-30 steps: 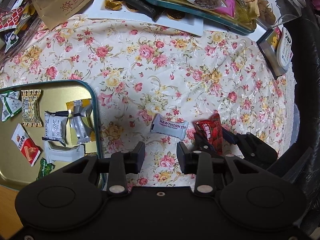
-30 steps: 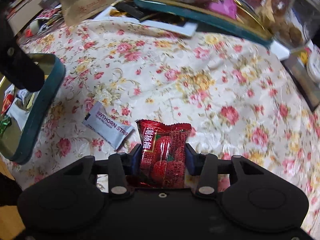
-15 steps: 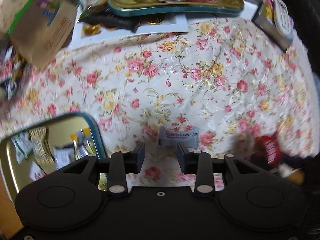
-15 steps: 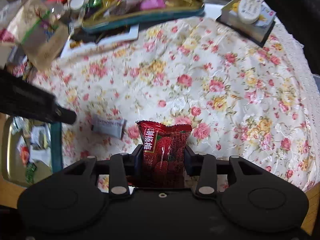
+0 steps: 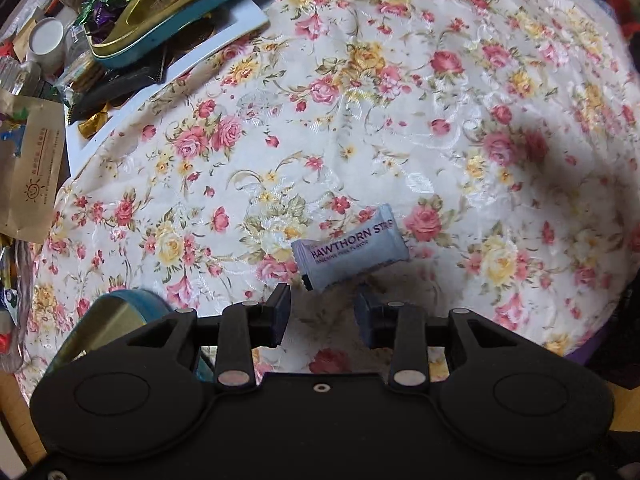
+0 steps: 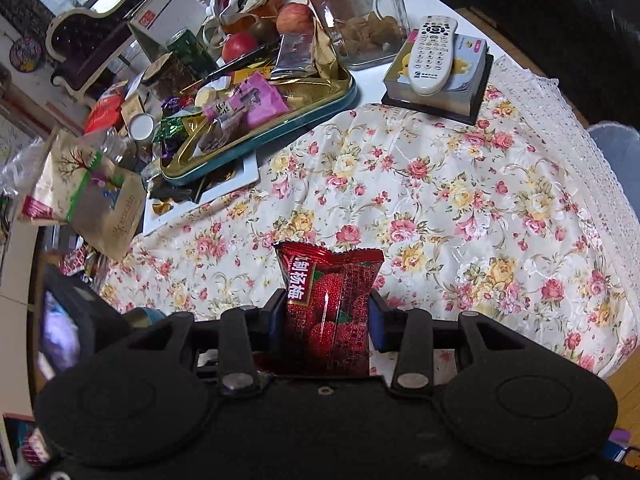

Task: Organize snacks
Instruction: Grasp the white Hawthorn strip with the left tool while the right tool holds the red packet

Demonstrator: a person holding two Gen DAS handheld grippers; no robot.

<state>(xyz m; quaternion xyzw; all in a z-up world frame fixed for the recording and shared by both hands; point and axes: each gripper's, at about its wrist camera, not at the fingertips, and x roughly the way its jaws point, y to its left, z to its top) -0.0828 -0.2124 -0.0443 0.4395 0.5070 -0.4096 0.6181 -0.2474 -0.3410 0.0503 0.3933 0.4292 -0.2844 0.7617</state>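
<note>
My right gripper has its fingers clenched on the red bayberry snack packet, which stands upright between them, lifted over the floral tablecloth. My left gripper has its fingers released, with a gap between them and nothing held. The grey hawthorn strip packet lies flat on the floral tablecloth just beyond the tips, toward 1 o'clock. At 8 o'clock from the left gripper a corner of a teal-rimmed gold tray shows. At 11 o'clock in the right view sits another teal-rimmed tray piled with snacks, and a remote control rests on a box at 1 o'clock.
</note>
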